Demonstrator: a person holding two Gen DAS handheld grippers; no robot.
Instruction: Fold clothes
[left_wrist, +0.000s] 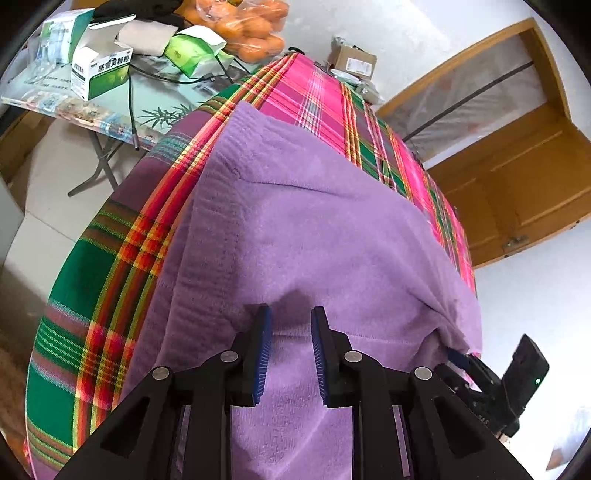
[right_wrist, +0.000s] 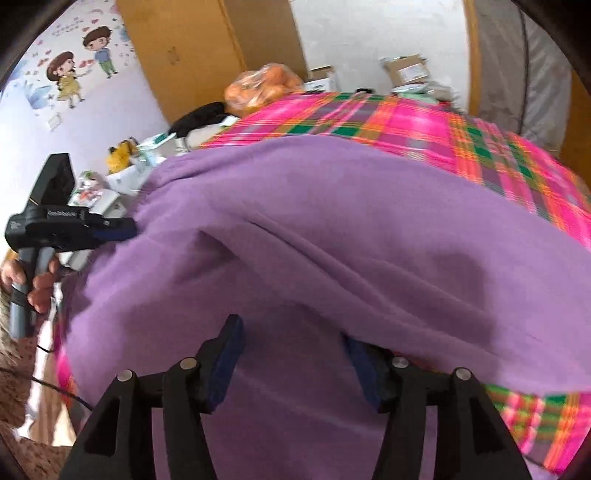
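Observation:
A purple fleece garment (left_wrist: 314, 229) lies spread on a bright plaid cloth (left_wrist: 92, 280) that covers the table. My left gripper (left_wrist: 291, 332) hovers low over the garment's near part. Its blue-padded fingers (left_wrist: 264, 343) stand a narrow gap apart, with flat fabric showing between them, unpinched. The right wrist view shows the left gripper (right_wrist: 114, 230) at the garment's (right_wrist: 332, 229) left edge, held by a hand (right_wrist: 40, 284). My right gripper (right_wrist: 293, 349) is wide open at the near edge, and a fold of purple fabric drapes over its right finger (right_wrist: 360, 356). The right gripper (left_wrist: 460, 360) also appears at the garment's corner.
A side table (left_wrist: 159, 107) at the far left carries medicine boxes (left_wrist: 99, 70), a green packet, a cable and a bag of oranges (left_wrist: 251, 29). Cardboard boxes (left_wrist: 351, 61) sit past the cloth's far end. A wooden cabinet (left_wrist: 517, 177) stands to the right.

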